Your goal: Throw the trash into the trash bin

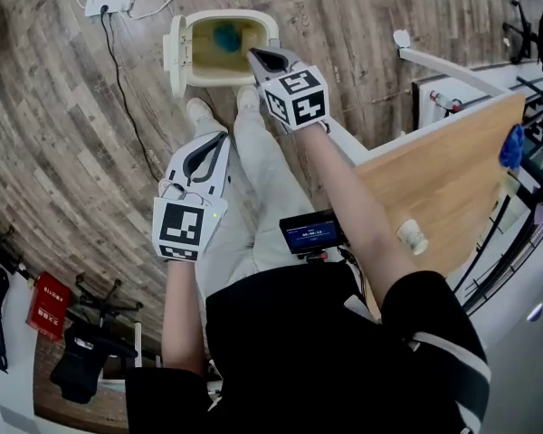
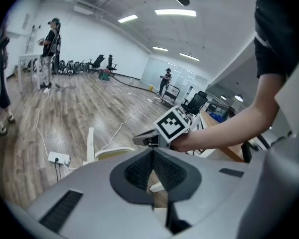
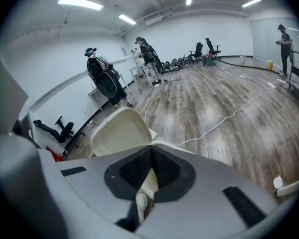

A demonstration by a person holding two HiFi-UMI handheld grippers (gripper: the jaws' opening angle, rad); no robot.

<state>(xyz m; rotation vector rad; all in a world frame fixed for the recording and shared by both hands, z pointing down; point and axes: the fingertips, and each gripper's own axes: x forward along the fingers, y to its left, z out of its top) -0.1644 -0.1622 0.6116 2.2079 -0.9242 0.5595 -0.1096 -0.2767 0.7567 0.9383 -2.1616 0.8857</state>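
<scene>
Both grippers empty above the open trash bin; blue trash lies inside.

The trash bin (image 1: 231, 14) stands on the wood floor with its lid (image 1: 175, 57) flipped up, and a blue piece of trash (image 1: 224, 36) sits in it, blurred, so its kind cannot be told. The right gripper (image 1: 252, 54) hangs over the bin's near rim and covers part of it; its jaws are pressed together with nothing between them. The left gripper (image 1: 224, 136), lower and to the left, also has its tips meeting on nothing. In both gripper views the grey body blocks the bin's inside. A small screen (image 1: 312, 233) at the person's waist and a red box (image 1: 48, 304) carry writing too small to read.
</scene>
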